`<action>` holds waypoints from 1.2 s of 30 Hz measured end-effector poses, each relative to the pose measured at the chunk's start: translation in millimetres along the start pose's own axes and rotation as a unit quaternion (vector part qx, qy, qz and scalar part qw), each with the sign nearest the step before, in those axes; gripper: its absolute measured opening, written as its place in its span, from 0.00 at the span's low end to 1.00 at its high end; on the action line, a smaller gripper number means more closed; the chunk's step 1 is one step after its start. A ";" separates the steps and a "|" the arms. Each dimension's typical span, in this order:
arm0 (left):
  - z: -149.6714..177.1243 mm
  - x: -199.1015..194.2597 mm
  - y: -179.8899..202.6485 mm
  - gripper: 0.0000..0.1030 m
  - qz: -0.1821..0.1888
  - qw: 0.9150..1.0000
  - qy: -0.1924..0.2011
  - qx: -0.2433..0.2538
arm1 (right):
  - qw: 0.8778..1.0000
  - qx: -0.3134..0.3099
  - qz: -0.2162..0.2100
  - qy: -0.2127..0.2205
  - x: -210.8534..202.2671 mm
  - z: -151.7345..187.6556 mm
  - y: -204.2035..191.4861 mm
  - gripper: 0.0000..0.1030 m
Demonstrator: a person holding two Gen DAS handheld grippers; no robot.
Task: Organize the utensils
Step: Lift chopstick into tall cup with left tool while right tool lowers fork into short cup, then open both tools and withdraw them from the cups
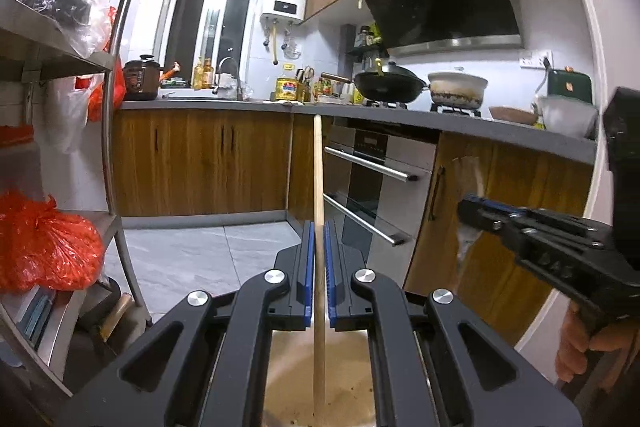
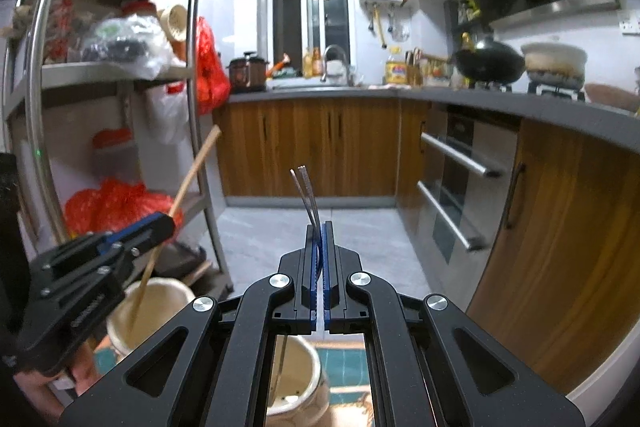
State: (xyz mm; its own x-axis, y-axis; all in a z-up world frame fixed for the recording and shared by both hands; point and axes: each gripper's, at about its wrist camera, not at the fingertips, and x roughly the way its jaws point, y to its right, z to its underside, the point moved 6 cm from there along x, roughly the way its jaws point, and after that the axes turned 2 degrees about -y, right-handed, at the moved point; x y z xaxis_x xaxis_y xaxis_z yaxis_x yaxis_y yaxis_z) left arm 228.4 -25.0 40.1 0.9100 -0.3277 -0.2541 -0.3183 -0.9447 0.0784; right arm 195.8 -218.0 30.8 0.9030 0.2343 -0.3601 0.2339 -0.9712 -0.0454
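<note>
While no label is readable, we see the left gripper [image 1: 319,247] clamped on a wooden chopstick [image 1: 318,187]. At lower centre, the right gripper [image 2: 319,247] pinches metal chopsticks [image 2: 307,195] above a cream holder [image 2: 298,379]; open floor [image 2: 352,239] lies ahead.

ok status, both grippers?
Left gripper shut on wooden chopstick. Right gripper shut on metal chopsticks. Cream holders below, nothing blocking.

Wood cabinets [image 1: 200,163], grey floor [image 1: 192,259], dark window [image 2: 306,7], steel shelving [image 2: 120,71].
</note>
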 end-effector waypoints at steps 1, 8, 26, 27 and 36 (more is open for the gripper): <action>1.9 -2.2 1.0 0.05 0.003 1.000 -0.001 0.001 | 1.000 0.003 -0.002 -0.006 2.5 4.3 0.1 0.03; 9.7 -13.1 3.4 0.05 0.002 1.000 -0.002 0.009 | 0.999 0.013 -0.001 -0.037 14.0 27.9 2.5 0.03; 10.7 -35.9 -6.5 0.59 -0.034 0.999 -0.009 0.005 | 0.998 0.048 -0.015 -0.039 -4.6 32.7 11.8 0.53; 10.4 -39.8 -7.0 0.67 -0.035 0.999 -0.007 0.005 | 0.998 0.050 -0.016 -0.035 -9.0 32.3 12.8 0.63; 12.6 -98.0 7.3 0.95 -0.042 0.998 0.016 0.043 | 0.998 0.055 0.013 -0.007 -55.6 39.8 34.9 0.95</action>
State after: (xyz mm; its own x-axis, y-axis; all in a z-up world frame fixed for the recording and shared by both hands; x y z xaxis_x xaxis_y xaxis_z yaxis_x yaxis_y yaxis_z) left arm 133.5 0.3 53.5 0.9416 -0.2497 -0.2258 -0.2620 -0.9647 -0.0256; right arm 139.5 -266.6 12.1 0.9030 0.2097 -0.3749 0.1693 -0.9758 -0.1380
